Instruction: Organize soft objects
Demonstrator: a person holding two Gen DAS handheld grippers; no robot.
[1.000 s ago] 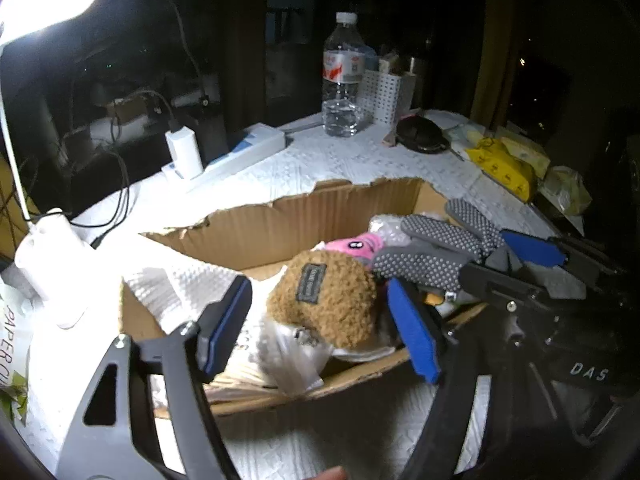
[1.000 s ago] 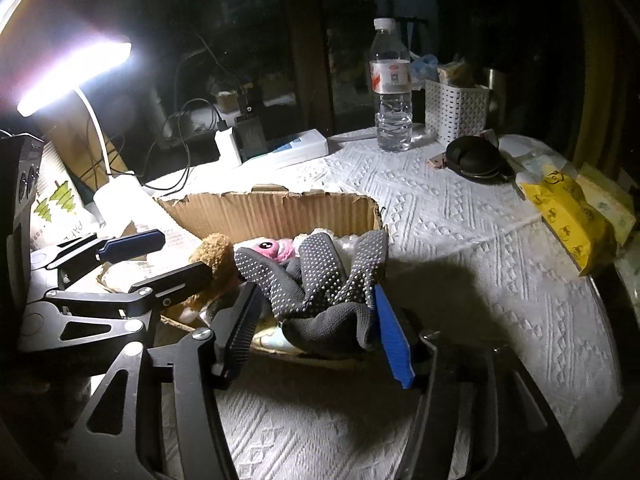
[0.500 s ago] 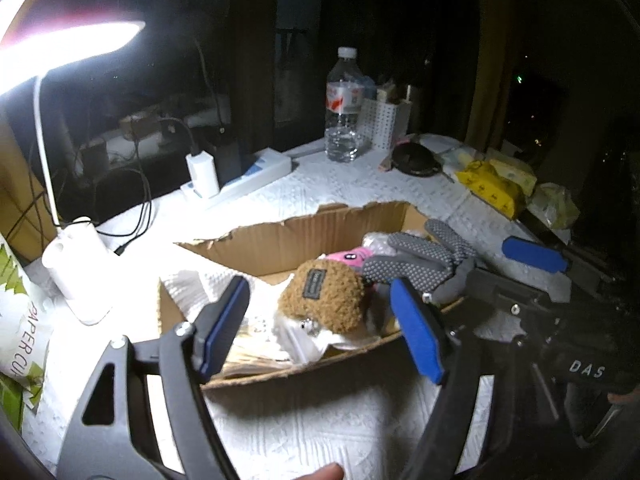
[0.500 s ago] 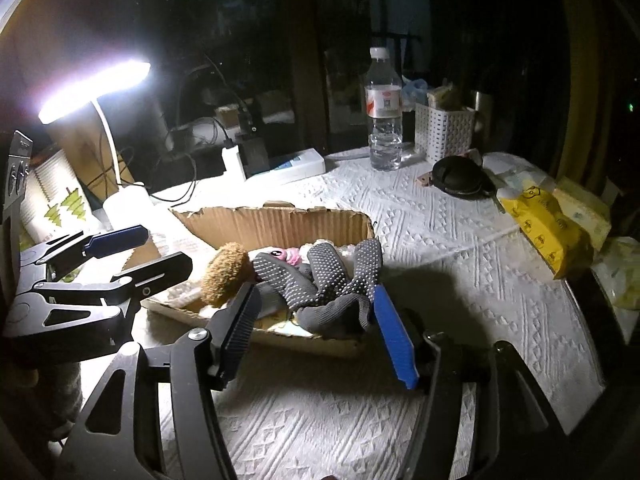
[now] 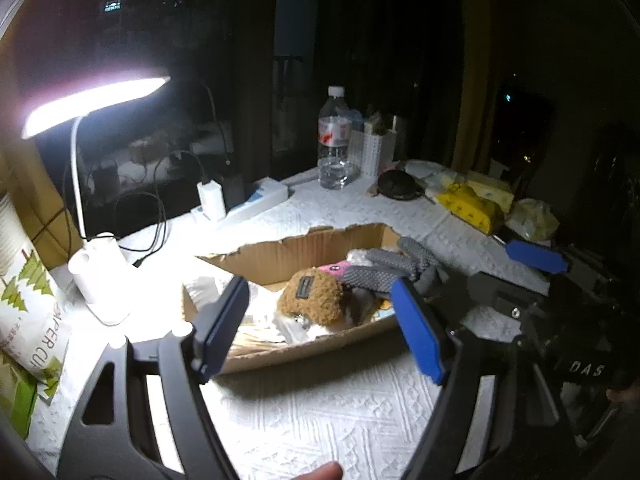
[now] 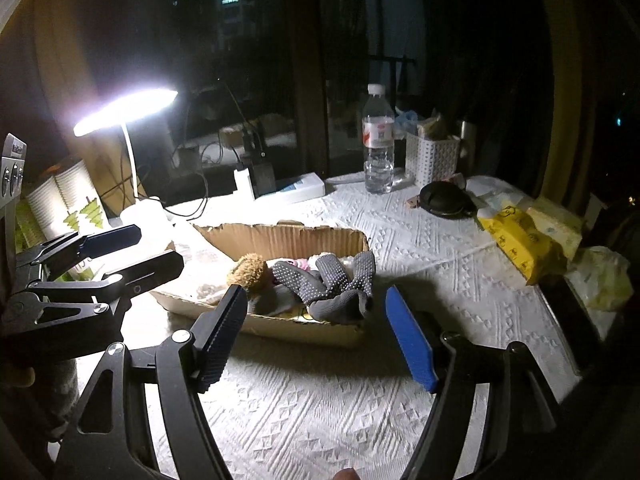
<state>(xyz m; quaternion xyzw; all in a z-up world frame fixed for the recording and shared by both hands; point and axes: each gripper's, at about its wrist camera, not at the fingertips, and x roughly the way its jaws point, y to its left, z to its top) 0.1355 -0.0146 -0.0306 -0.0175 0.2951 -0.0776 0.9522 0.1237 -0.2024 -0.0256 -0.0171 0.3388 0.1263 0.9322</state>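
Left wrist view: the left gripper hangs open and empty; the cardboard box lies beyond its fingers, holding a brown plush and grey dotted gloves; the right gripper is opening, nothing between its jaws, the box just ahead.

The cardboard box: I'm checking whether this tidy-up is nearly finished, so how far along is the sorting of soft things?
Done: the cardboard box already holds the brown plush toy, a pink soft toy and the grey dotted gloves. In hand: nothing; the left gripper is open and empty, and the right gripper is opening with nothing between its jaws. Left: no other loose soft toy or glove shows on the tablecloth, so it looks close to finished.
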